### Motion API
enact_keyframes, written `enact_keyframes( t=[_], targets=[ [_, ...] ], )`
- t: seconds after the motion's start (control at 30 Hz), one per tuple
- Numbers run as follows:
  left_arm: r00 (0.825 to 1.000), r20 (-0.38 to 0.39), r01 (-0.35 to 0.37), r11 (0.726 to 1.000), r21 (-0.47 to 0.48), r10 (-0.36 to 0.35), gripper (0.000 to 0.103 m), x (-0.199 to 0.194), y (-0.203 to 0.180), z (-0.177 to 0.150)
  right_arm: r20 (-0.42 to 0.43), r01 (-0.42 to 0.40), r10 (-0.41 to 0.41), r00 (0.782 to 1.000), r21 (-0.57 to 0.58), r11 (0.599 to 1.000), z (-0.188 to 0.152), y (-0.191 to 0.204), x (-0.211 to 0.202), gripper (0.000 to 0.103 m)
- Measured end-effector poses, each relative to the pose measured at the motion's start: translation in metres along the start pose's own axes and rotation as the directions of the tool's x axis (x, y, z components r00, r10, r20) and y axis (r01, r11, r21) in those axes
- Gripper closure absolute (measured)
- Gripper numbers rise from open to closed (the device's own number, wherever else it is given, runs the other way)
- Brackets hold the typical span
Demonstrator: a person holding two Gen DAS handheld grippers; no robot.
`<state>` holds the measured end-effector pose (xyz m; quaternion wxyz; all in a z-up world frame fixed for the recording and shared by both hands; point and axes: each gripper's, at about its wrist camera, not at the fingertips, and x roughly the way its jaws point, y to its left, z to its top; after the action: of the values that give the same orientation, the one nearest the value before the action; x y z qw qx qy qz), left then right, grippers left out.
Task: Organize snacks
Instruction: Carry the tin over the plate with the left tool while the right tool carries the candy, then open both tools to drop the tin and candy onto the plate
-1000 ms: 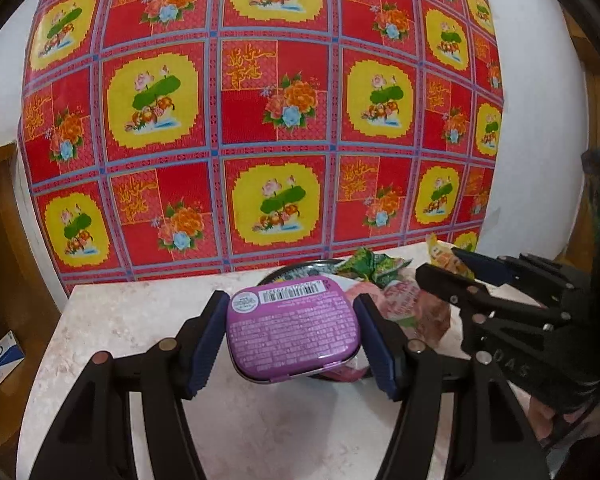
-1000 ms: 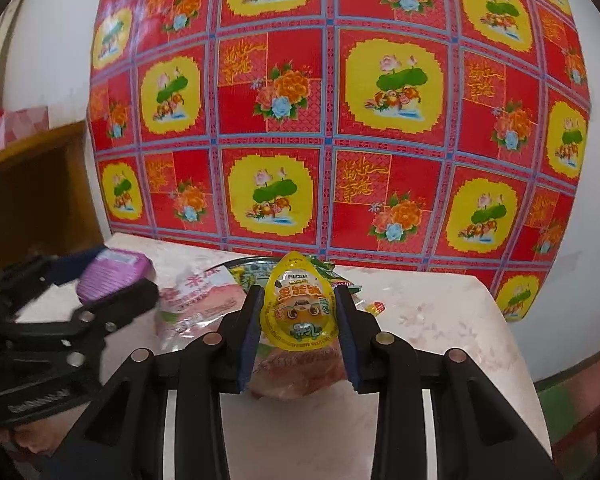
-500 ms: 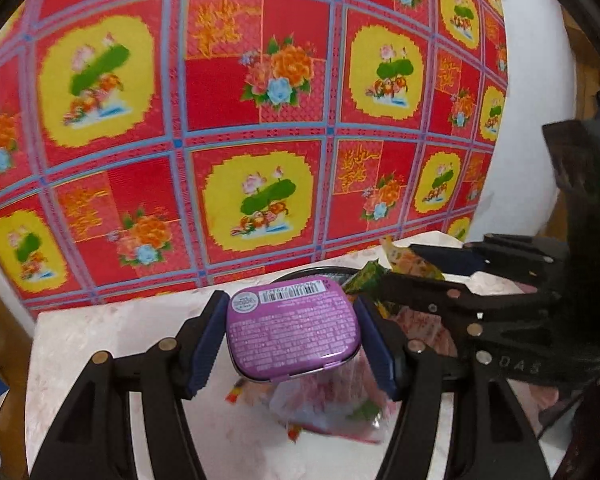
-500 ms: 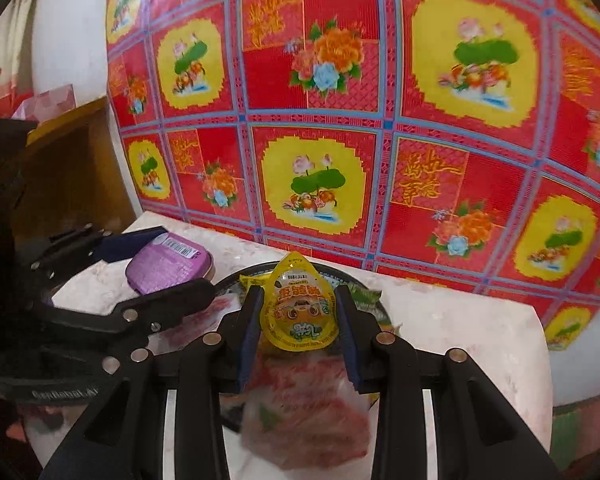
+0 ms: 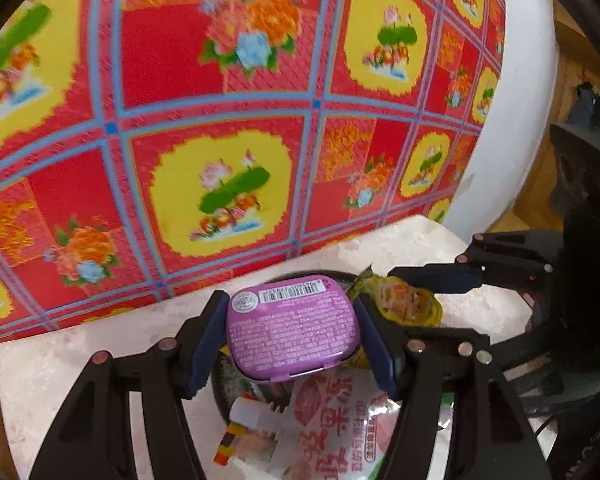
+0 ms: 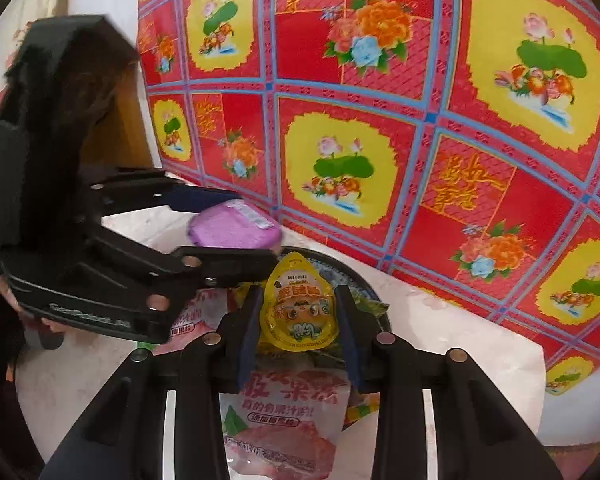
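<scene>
Left gripper (image 5: 292, 330), black plastic with blue pads, is clamped on a purple tin (image 5: 293, 327): a flat, rounded-corner box with fine print and a barcode sticker on its upturned face, squarely between the pads, raised over the plate (image 6: 374, 294). Right gripper (image 6: 299, 318), of the same build, pinches a yellow pouch (image 6: 299, 309), glossy and teardrop-shaped with a cartoon print, upright between its pads and also above the plate. Both grippers sit just beside each other. Below them a crinkly pink bag (image 6: 284, 420) with red lettering lies half over the dark round plate, among green wrappers (image 6: 370, 305). All of it rests on a pale marble table (image 6: 460, 344) against a red floral cloth (image 6: 380, 120).
</scene>
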<state>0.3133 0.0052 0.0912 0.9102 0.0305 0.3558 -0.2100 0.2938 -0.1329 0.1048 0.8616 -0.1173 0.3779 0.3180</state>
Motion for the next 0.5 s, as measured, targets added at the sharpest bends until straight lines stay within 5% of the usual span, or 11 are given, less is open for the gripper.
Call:
enact_keyframes(
  t=[0.5],
  targets=[
    [0.997,-0.069,0.015,0.999,-0.043,-0.018,0.036,0.031,0.013,-0.011,0.0,0.032,-0.032,0.999,0.059,0.998,-0.001,-0.005,0.011,0.066]
  ],
)
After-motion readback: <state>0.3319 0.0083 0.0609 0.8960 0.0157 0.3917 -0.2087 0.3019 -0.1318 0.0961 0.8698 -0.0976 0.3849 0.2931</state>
